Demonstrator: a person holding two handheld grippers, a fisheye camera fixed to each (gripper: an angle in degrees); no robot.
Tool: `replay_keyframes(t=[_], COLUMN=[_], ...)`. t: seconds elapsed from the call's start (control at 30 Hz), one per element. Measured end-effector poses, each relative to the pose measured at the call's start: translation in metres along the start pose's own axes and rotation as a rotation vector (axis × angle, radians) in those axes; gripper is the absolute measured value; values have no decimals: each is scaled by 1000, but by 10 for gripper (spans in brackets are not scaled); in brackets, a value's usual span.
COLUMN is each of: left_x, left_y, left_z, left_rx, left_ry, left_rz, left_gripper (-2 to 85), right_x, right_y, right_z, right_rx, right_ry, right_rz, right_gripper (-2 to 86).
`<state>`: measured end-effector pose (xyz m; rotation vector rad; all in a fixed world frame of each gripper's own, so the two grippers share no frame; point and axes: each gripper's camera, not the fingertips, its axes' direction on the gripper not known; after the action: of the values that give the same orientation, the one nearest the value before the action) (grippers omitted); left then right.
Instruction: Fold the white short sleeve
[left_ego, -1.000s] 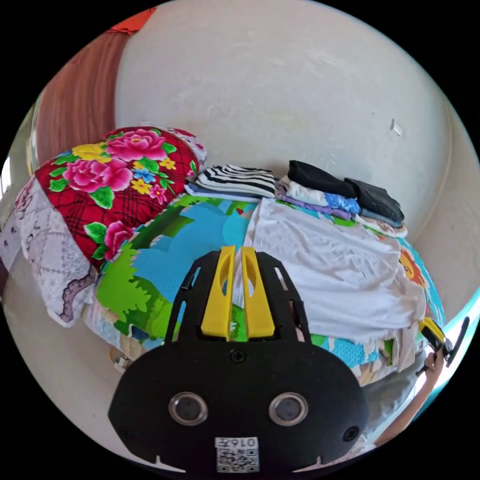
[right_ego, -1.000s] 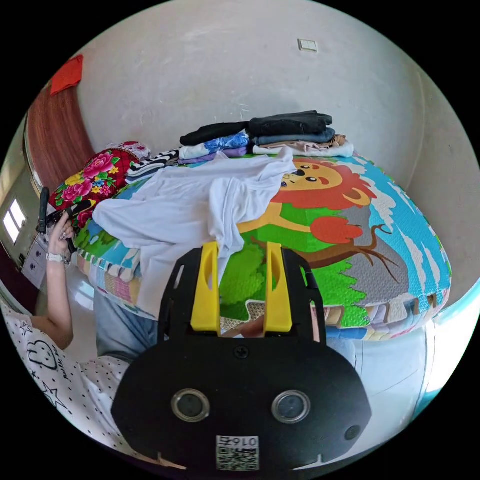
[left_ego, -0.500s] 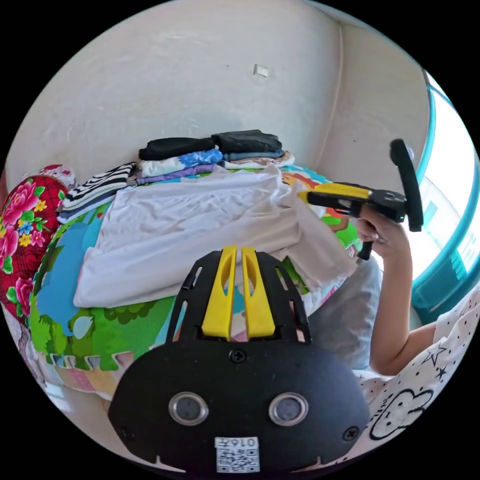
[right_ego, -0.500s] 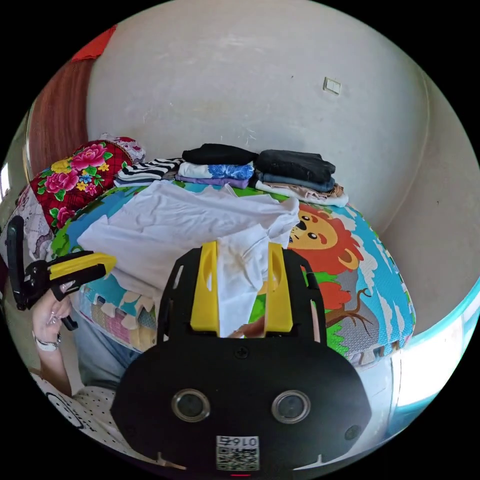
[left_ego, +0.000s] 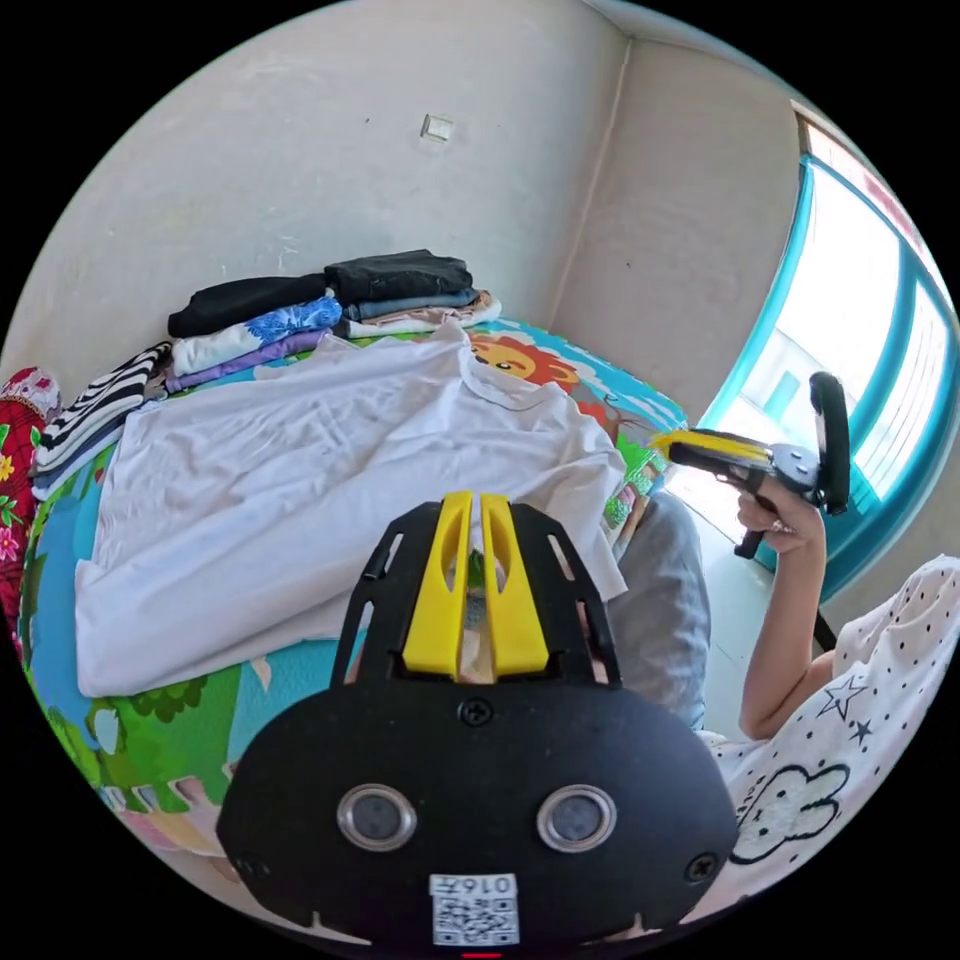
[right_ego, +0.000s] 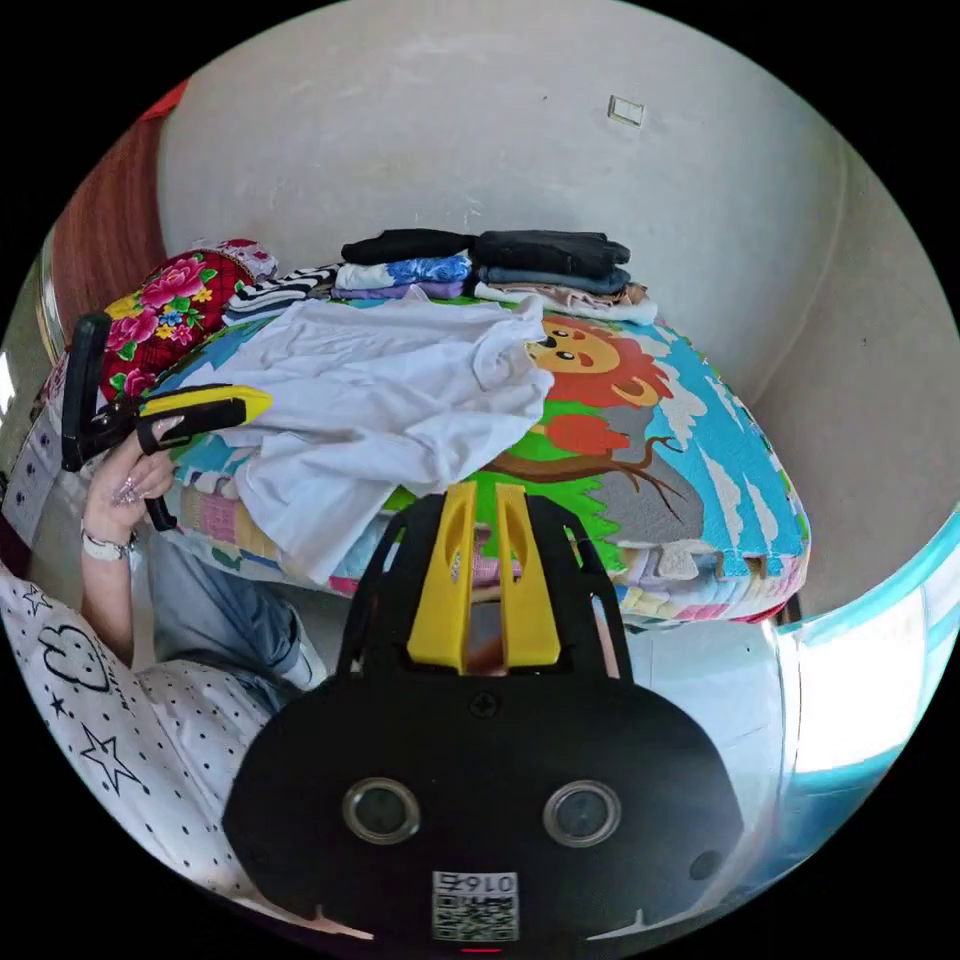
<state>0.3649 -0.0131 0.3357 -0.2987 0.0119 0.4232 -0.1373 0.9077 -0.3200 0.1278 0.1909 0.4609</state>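
The white short-sleeve shirt (left_ego: 330, 470) lies spread over a colourful play mat (left_ego: 150, 720), its near sleeve and hem hanging over the front edge. My left gripper (left_ego: 472, 500) is shut with nothing in it, hovering just short of the shirt's near edge. In the right gripper view the shirt (right_ego: 380, 400) is rumpled on the left half of the mat (right_ego: 680, 450). My right gripper (right_ego: 485, 492) is shut and empty, held off the mat's front edge. Each gripper shows in the other's view, held in a hand: the right gripper (left_ego: 690, 445) and the left gripper (right_ego: 215, 402).
Stacks of folded clothes (left_ego: 320, 300) (right_ego: 480, 262) line the wall at the back of the mat. A red floral pillow (right_ego: 170, 310) lies at the left end. A person's grey trouser leg (left_ego: 660, 600) presses against the front edge. A window (left_ego: 880, 400) is on the right.
The right gripper's jaws, open half a second ago around the hanging sleeve, have shut and pulled back empty. The shirt lies flatter. Both cameras have swung.
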Motion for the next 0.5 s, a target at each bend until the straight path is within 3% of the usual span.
replay_keyframes(t=[0.17, 0.4, 0.5], left_x=[14, 6, -5], left_y=[-15, -36, -45], left_z=[15, 26, 33], left_rx=[-16, -13, -13], left_ry=[-32, -74, -113], left_rz=[64, 76, 67], left_gripper=[-9, -9, -9], right_x=[16, 47, 54], right_y=[-21, -63, -47], right_z=[29, 175, 160], right_rx=[130, -216, -55], right_ry=[-58, -122, -137], right_rz=[47, 169, 202], right_gripper=[67, 55, 17])
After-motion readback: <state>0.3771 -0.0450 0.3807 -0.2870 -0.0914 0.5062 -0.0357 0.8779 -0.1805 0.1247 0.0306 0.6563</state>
